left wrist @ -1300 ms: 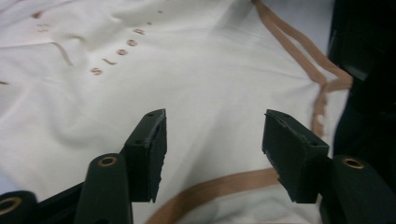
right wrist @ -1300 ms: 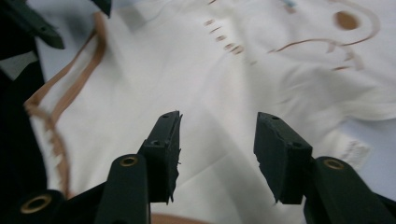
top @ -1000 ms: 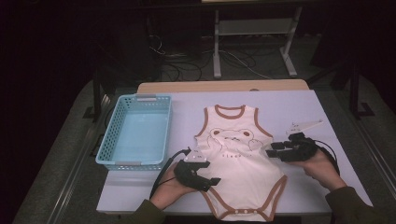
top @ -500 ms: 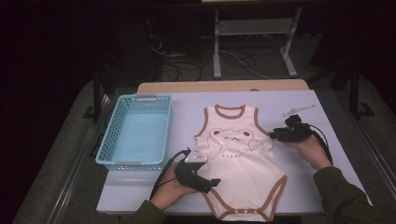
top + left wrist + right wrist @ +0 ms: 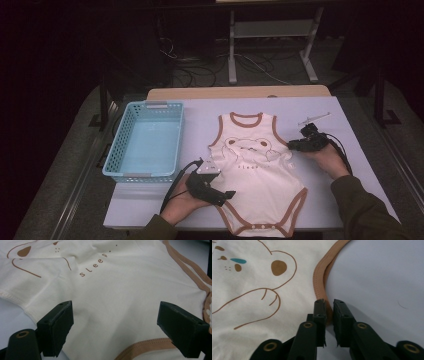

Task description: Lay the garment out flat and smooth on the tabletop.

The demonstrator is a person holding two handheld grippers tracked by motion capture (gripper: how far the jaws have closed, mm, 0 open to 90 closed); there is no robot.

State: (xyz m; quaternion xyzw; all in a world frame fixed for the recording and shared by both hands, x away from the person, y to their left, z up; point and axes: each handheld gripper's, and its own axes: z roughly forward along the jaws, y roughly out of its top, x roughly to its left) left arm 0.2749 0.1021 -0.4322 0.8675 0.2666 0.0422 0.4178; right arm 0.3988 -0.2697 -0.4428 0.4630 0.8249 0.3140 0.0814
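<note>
We see a small cream bodysuit (image 5: pixel 255 175) with brown trim lying flat on the pale table (image 5: pixel 345 125), front side up, with the bear drawing and the word "sleep" visible. It lies in the middle of the table, to the right of the light blue basket (image 5: pixel 145 142), which stands apart from it and has nothing inside.

In our judgement the work is only at its beginning: the garment is spread out, not folded, and nothing is in the basket yet. The grasping of the edges is what happens now.

Our right gripper (image 5: pixel 329 305) has just been closing, and in the right gripper view its jaws are nearly together with the brown armhole trim (image 5: pixel 320 277) between them; it seems to pinch this edge at the right side of the garment. Our left gripper (image 5: pixel 115 322) has its jaws wide apart over the lower left part of the fabric, near the leg hem (image 5: pixel 147 346), and it holds nothing.

Some things are hard to tell. Whether the right pads really press the trim, or only stand beside it, is not fully clear. A thin pale object (image 5: pixel 314 118) lies near the far right of the table; we cannot say what it is. The room behind the table is dark
</note>
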